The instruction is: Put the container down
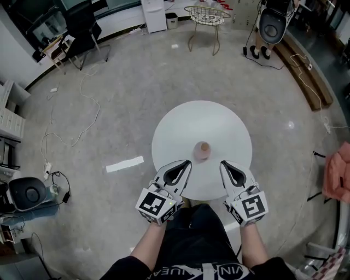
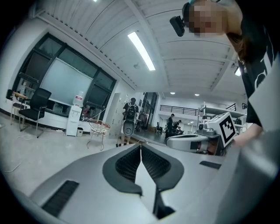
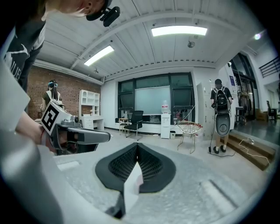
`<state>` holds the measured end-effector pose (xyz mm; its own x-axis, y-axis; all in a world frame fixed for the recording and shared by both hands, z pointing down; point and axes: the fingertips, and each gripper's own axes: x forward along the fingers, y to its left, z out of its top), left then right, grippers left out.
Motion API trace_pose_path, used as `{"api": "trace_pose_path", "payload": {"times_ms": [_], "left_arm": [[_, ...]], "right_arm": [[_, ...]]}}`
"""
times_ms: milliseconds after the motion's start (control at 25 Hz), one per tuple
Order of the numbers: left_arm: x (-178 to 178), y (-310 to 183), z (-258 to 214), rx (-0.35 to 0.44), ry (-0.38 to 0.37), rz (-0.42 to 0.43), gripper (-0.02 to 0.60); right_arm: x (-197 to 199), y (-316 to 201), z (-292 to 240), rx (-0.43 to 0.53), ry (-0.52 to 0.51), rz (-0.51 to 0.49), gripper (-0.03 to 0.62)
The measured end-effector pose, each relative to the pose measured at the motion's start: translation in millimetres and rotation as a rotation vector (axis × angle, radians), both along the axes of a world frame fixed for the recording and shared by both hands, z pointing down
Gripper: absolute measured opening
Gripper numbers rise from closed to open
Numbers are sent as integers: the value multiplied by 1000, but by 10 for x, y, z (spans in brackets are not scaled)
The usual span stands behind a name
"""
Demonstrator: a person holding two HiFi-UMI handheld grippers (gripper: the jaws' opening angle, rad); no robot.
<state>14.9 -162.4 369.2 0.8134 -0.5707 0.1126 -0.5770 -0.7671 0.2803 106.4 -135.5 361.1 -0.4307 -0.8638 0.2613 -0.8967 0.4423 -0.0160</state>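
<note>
A small pinkish container (image 1: 203, 149) stands upright on the round white table (image 1: 180, 128), a little toward its near edge. My left gripper (image 1: 187, 162) is shut and holds nothing; its tip lies at the table's near edge, just left of the container. The right gripper (image 1: 223, 163) is shut too, empty, just right of the container. Neither touches it. In the left gripper view the closed jaws (image 2: 141, 144) point out over the room, and the right gripper view shows its closed jaws (image 3: 137, 144) the same way. The container is out of sight in both gripper views.
A wire basket stand (image 1: 206, 16) is far behind the table, an office chair (image 1: 82, 24) at the far left, a person with a round dark pack (image 1: 272, 24) at the far right. Cables and a white tape strip (image 1: 124, 164) lie on the floor to the left. Pink cloth (image 1: 336, 172) hangs at right.
</note>
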Motion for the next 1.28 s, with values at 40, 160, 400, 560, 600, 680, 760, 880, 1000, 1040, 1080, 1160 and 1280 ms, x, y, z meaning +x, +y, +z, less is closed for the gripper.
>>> {"api": "trace_pose_path", "payload": {"times_ms": [40,160,400,560,600,680,760,880,1000,1040,1080,1160,1280], "left_arm": [[-6,-12,-12,2,-2,-1,15],[19,-21,-46,13,-18,-4,15],[95,-14,-183,27,-38,-24,15],[82,5,-209,33,-22,-41,15],[81,21,-218,33,-15,-48,15],[106,51,-256,30,-5,-62,15],[154,85,-293,33,-1,-71,15],[152,134,-335,33,-3,-84,15],[117,174,-347,34,-5,-101,15],[109,193,-354,34,-6,-106,15],[103,214,-365,33,-7,-111,15],[103,256,-390,32,-10,-119,15],[118,321,-397,34,-11,-126,15]], "right_arm": [[0,-5,-13,5,-3,0,6],[24,-2,-55,20,-11,-5,6],[151,24,-122,24,-8,-19,6],[146,41,-170,23,-4,-36,6],[149,57,-184,21,-2,-42,6],[182,87,-221,20,1,-54,6],[230,116,-256,21,3,-64,6],[236,154,-297,20,3,-76,6],[214,177,-332,22,3,-90,6],[209,190,-341,22,2,-94,6],[206,206,-351,23,2,-98,6],[210,236,-371,24,1,-106,6],[225,284,-388,24,0,-115,6]]}}
